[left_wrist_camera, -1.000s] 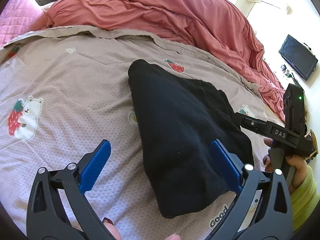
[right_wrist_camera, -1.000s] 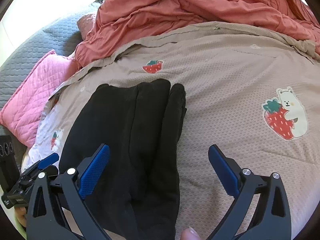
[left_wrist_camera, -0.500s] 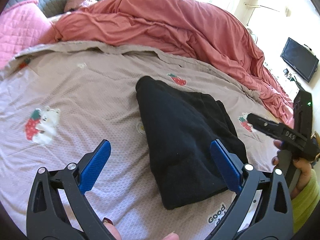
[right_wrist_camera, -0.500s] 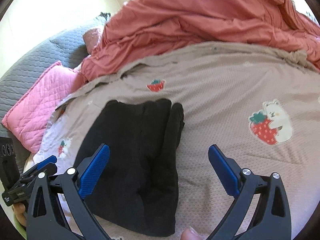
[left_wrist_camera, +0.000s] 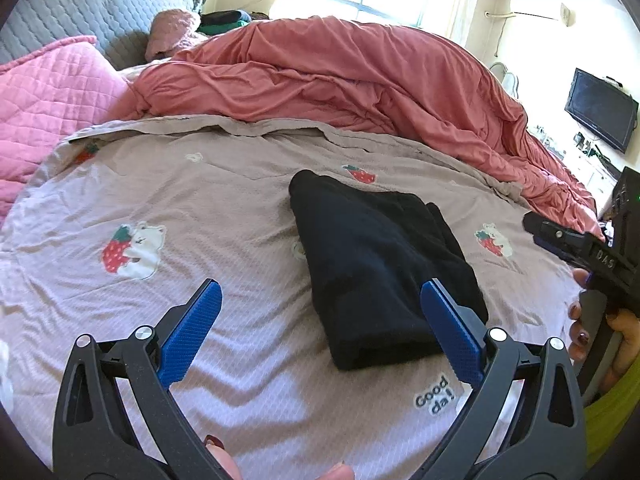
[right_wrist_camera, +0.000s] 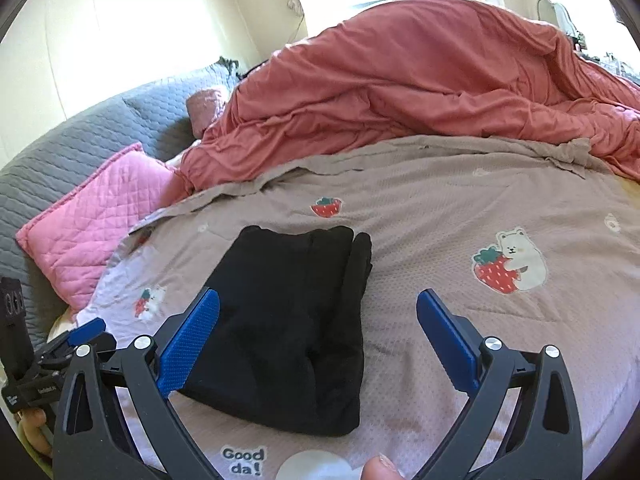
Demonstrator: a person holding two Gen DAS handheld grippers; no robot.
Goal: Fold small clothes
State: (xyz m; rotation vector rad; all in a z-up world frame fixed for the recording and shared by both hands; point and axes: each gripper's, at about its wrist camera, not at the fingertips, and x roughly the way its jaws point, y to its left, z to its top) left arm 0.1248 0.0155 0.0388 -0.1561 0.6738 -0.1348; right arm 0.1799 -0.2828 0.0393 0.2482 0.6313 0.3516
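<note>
Sunlit bedding is filling both wrist views, with a mauve bedspread (left_wrist_camera: pixel 240 208) printed with bears and strawberries being used as the working surface. The left gripper (left_wrist_camera: pixel 320 332) is being held wide apart above the bedspread, its blue pads (left_wrist_camera: pixel 192 332) closing on nothing; its right pad is seen in front of the near end of the folded black garment (left_wrist_camera: pixel 380 264), though contact cannot be told. The right gripper (right_wrist_camera: pixel 318 340) is likewise being held fully spread and empty, with its left pad overlapping the garment's near left edge in its own view. In the left wrist view the right gripper's black body is being gripped by a hand (left_wrist_camera: pixel 600 320) at the right edge, beside a yellow-green sleeve (left_wrist_camera: pixel 612 412). The black garment is lying flat in a compact folded stack near the middle of the bedspread, just above the words "Good da!" (right_wrist_camera: pixel 242 460). Farther out, a rumpled coral duvet (left_wrist_camera: pixel 360 80) is being seen heaped across the back of the bed, a pink quilted pillow (right_wrist_camera: pixel 92 216) is resting at the left against a grey quilted headboard (right_wrist_camera: pixel 80 136), and a dark screen (left_wrist_camera: pixel 600 116) is mounted on the far wall.
</note>
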